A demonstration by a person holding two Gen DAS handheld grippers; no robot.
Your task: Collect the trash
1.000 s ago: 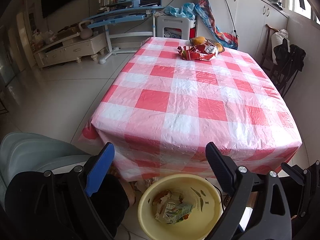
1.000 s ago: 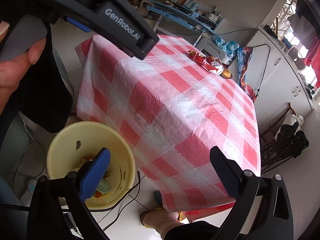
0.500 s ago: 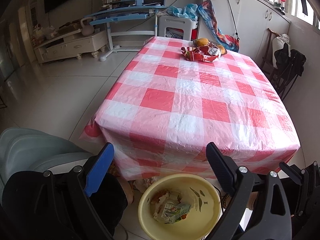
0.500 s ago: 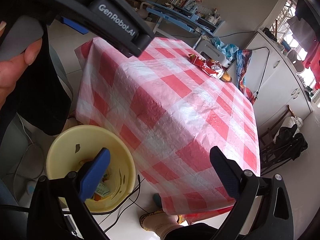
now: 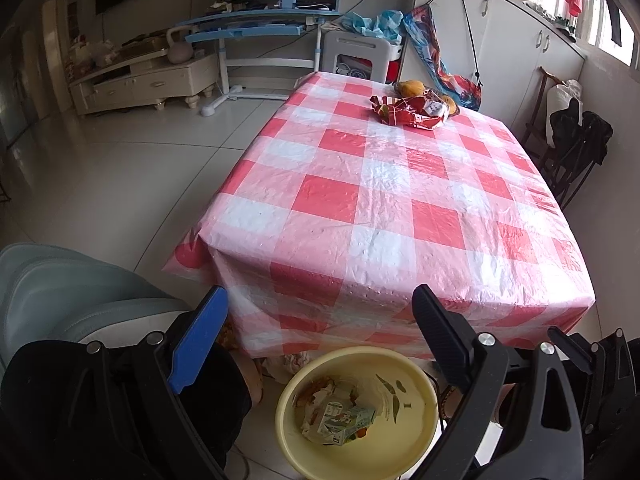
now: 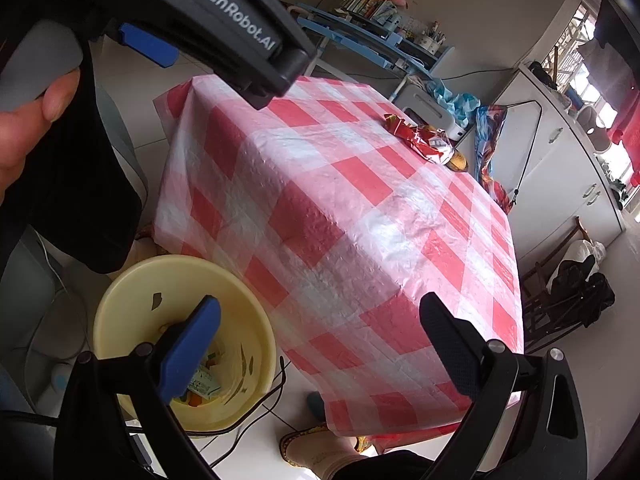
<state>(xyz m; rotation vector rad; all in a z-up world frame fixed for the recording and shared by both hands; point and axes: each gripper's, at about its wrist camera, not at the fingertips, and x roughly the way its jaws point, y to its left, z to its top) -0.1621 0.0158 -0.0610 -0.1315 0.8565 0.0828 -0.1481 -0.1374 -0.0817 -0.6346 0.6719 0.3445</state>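
So both tools were hanging out off the near edge of the desk (image 5: 392, 184), the one with the red-and-white checked cloth. Left tool (image 5: 316, 328) was spread wide with nothing between its fingers, same deal with the right tool (image 6: 320, 332), released and empty. In the right wrist view you could also see the left one up in the top left corner, with a hand (image 6: 24, 128) wrapped round its grey grip.

The trash still on the desk was a crumpled red wrapper (image 5: 412, 114), sitting way over by the far edge, closer to the far right corner. Right behind it, touching or nearly so, were a couple of yellow-orange things (image 5: 410, 87), fruit maybe, honestly couldn't tell. The rest of the cloth was bare.

Down on the floor, tucked against the near edge of the desk, was a yellow basin (image 5: 356, 412) with scraps already in it: a little printed carton (image 5: 344, 420) and some torn paper bits. A black cable (image 6: 260, 408) ran along the floor next to it. There was also a slipper (image 6: 316, 452) on the tiles below the near corner.
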